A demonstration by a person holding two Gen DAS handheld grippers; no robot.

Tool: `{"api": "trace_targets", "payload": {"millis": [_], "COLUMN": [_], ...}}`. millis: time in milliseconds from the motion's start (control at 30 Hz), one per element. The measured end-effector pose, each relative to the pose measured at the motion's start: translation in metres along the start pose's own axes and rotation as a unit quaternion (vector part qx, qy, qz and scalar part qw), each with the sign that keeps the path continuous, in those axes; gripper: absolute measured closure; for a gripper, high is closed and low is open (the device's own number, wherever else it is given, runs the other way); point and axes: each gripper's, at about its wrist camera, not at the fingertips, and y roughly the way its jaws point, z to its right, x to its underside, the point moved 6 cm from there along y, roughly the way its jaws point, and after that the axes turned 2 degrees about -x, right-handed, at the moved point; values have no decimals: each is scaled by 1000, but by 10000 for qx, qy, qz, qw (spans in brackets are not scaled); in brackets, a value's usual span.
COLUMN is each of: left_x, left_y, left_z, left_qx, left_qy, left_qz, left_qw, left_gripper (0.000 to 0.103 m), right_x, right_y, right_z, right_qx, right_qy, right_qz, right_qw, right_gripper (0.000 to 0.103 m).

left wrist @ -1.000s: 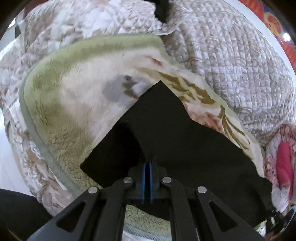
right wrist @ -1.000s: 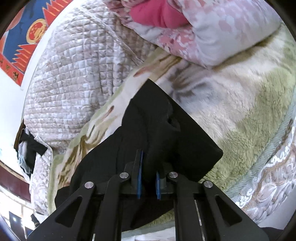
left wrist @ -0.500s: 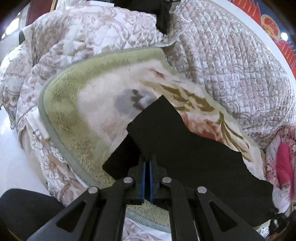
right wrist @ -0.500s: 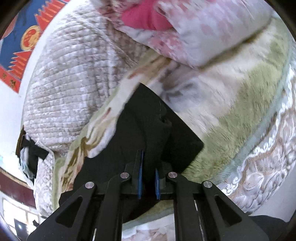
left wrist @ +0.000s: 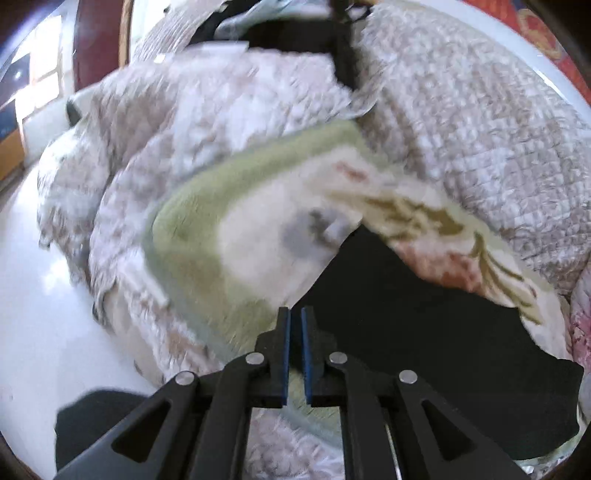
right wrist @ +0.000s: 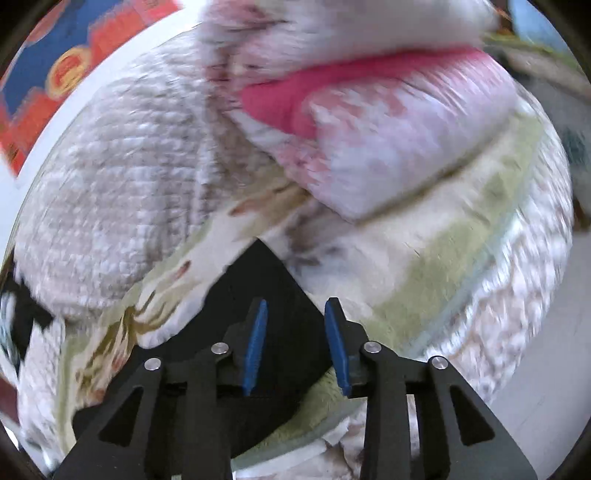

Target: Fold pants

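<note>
The black pants [left wrist: 417, 317] lie flat on a green and cream fleece blanket [left wrist: 221, 236] on the bed; they show in the right wrist view [right wrist: 269, 295] too. My left gripper [left wrist: 294, 321] sits at the pants' left edge, its jaws a narrow slit apart with nothing between them. My right gripper [right wrist: 295, 314] is open and empty, its blue pads spread over a corner of the pants. Both views are blurred by motion.
A grey quilted bedspread [left wrist: 461, 129] covers the bed behind the blanket. A pink floral pillow [right wrist: 388, 122] lies beyond the right gripper. Dark clothing [left wrist: 295, 33] is heaped at the far end. White floor [left wrist: 40, 295] lies to the left of the bed.
Both grippers have let go of the pants and pulled back. The right jaws opened wide, the left ones only a slit. The pants now lie flat on the blanket.
</note>
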Motion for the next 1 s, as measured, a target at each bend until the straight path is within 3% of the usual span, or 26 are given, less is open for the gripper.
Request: {"api": "trace_targets", "payload": {"millis": [67, 167, 300, 400, 467, 533, 600, 633, 800, 900, 1000], "left_x": [-6, -7, -4, -4, -4, 0, 5, 3, -5, -5, 3], "left_y": [0, 8, 27, 43, 64, 93, 117, 118, 105, 87, 68], "left_z": [23, 71, 128, 157, 166, 163, 152, 149, 138, 135, 137], "left_qx": [283, 909, 1341, 1553, 1436, 1181, 931, 1079, 920, 1056, 1229], "left_qy": [267, 786, 1500, 1816, 1940, 1908, 1789, 1604, 1454, 1481, 1585], "left_qz": [65, -95, -307, -401, -446, -683, -966, -891, -677, -423, -305], "left_qw": [9992, 9927, 9791, 9702, 9694, 9721, 9747, 9771, 9828, 9824, 9792], "left_gripper": [93, 93, 93, 92, 90, 90, 90, 90, 90, 89, 89], "right_x": [6, 15, 12, 3, -3, -4, -6, -7, -14, 5, 33], "right_y": [18, 53, 111, 126, 131, 140, 136, 131, 90, 87, 86], "right_z": [-25, -51, -60, -50, -31, -13, -14, -17, -30, -44, -53], "right_qx": [-325, -349, -9, 456, 944, 650, 708, 707, 402, 175, 218], "right_qy": [-527, -1224, -1674, -1771, -1647, -1167, -1272, -1341, -1333, -1563, -1885], "right_qz": [-200, -532, -1042, -915, -771, -1025, -911, -781, -126, -316, -540], "right_qw": [9979, 9904, 9804, 9789, 9788, 9857, 9851, 9854, 9902, 9870, 9803], "right_gripper": [70, 70, 70, 70, 69, 66, 61, 61, 60, 60, 60]}}
